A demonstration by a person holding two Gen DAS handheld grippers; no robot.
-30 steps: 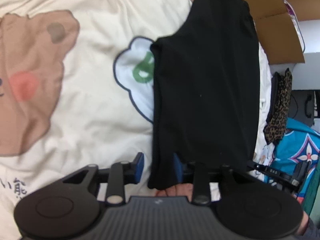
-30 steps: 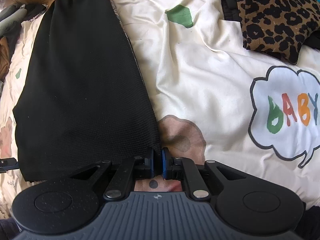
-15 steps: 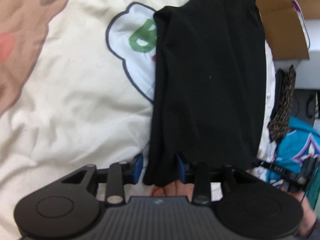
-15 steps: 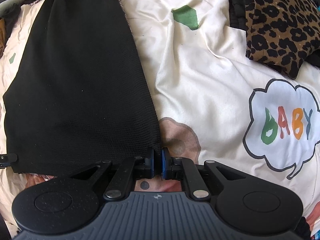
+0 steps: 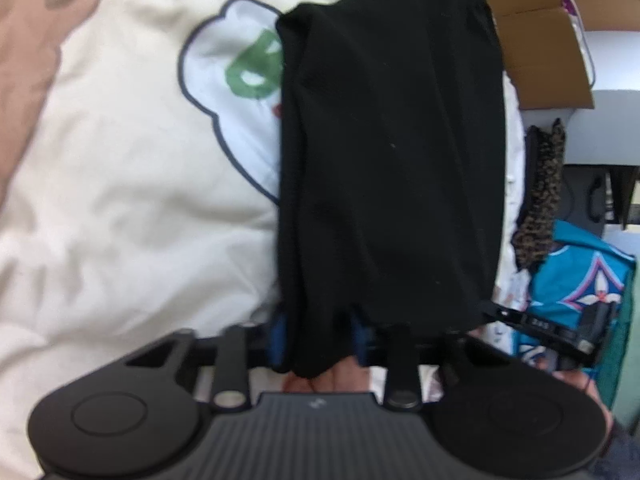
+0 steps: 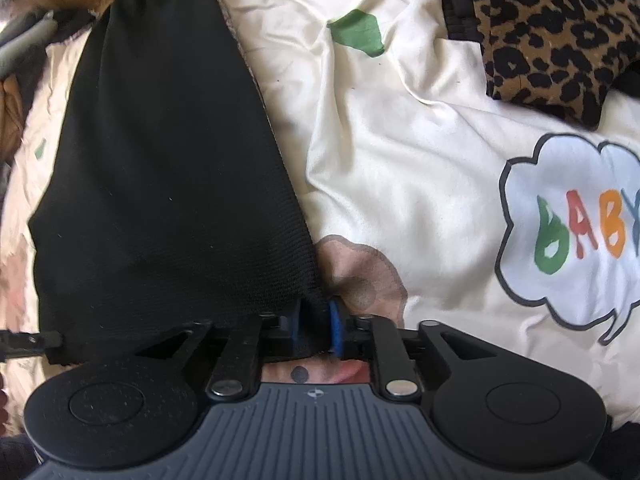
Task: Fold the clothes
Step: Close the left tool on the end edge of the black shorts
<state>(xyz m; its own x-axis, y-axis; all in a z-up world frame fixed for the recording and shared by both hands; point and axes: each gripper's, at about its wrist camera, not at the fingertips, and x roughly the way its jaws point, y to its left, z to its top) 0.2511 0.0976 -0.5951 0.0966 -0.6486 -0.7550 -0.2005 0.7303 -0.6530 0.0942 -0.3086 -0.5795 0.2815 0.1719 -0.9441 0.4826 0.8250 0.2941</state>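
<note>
A black garment (image 5: 392,140) lies lengthwise over the cream bedspread (image 5: 120,200), its far end near a cardboard box. My left gripper (image 5: 319,336) has the near left corner bunched thickly between its blue pads, which stand partly apart around the wad. In the right wrist view the garment (image 6: 168,180) runs away to the upper left. My right gripper (image 6: 315,328) is at the near right corner, its pads slightly parted with the cloth between them. The right gripper's finger (image 5: 540,324) shows at the garment's other near corner in the left wrist view.
A leopard-print garment (image 6: 552,28) lies at the far right of the bedspread (image 6: 400,160), past a "BABY" cloud print (image 6: 576,236). A cardboard box (image 5: 540,40) stands beyond the bed. A blue patterned cloth (image 5: 580,280) is at the bedside.
Both grippers carried the garment's near edge across the bedspread, then slowed. The right gripper's pads, pressed tight on the corner before, now stand slightly apart. The left gap is unchanged.
</note>
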